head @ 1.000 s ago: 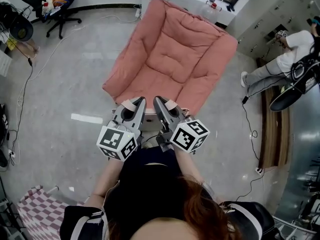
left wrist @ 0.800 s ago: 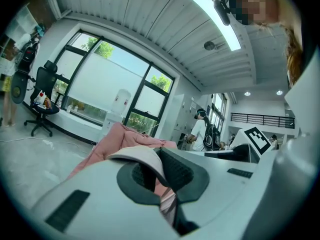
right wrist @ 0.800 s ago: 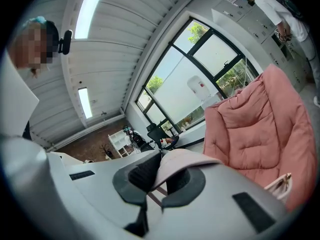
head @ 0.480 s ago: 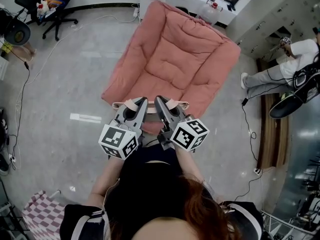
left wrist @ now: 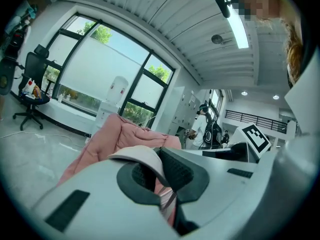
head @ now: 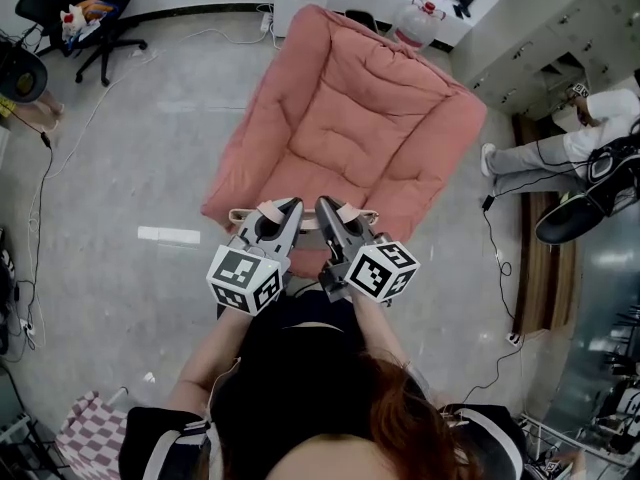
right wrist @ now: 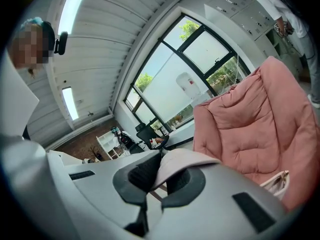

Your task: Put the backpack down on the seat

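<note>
Left gripper [head: 284, 208]: fingers clamped shut on a pale strap [left wrist: 144, 156].
Right gripper [head: 326, 208]: fingers clamped on the other strap [right wrist: 187, 159].
Backpack [head: 304, 254]: hung beneath both grippers at the front edge of the seat [head: 340, 158], mostly hidden.
Risk: if released this near the edge, it would likely slide off to the floor [head: 150, 168].

floor [head: 150, 168]: grey, glossy | on it: pink armchair [head: 350, 128]; black office chair [head: 98, 16]

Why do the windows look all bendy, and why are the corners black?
Left gripper view: the wide lens bends the window and darkens the corners; the backpack strap up close is fuzzy. Right gripper view: same bending, ceiling light glares white. Head view: even light, pink seat sharp.
</note>
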{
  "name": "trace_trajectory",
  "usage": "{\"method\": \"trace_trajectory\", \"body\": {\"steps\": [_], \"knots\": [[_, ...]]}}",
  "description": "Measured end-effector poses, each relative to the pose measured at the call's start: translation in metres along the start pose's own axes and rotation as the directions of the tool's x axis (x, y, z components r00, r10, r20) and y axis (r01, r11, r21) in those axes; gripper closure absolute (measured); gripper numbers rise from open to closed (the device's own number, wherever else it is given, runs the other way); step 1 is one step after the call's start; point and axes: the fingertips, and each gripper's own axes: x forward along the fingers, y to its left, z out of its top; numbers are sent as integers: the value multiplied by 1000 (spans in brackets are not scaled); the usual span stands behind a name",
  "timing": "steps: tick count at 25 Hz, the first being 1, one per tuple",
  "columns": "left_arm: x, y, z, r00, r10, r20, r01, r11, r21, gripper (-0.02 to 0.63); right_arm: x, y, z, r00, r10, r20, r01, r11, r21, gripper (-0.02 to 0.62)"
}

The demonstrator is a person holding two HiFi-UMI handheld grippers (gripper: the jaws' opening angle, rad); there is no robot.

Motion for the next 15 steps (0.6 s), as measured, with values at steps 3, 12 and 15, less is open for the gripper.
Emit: {"method": "trace_trajectory", "body": {"steps": [3, 12, 15], "knots": [[12, 11, -7, 999, -11, -34, 10, 1000, -21, 589, 7, -12, -2, 1000, -29, -11, 29, 999, 26, 561], [59, 37, -27, 990, -55, -130, 44, 995, -86, 589, 29, -59, -2, 993, -113, -19, 115, 989, 98, 561], [73, 45, -30, 986, -69, -153, 54, 994, -99, 589, 36, -71, 1, 990, -136, -20, 138, 983, 123, 561]]}}
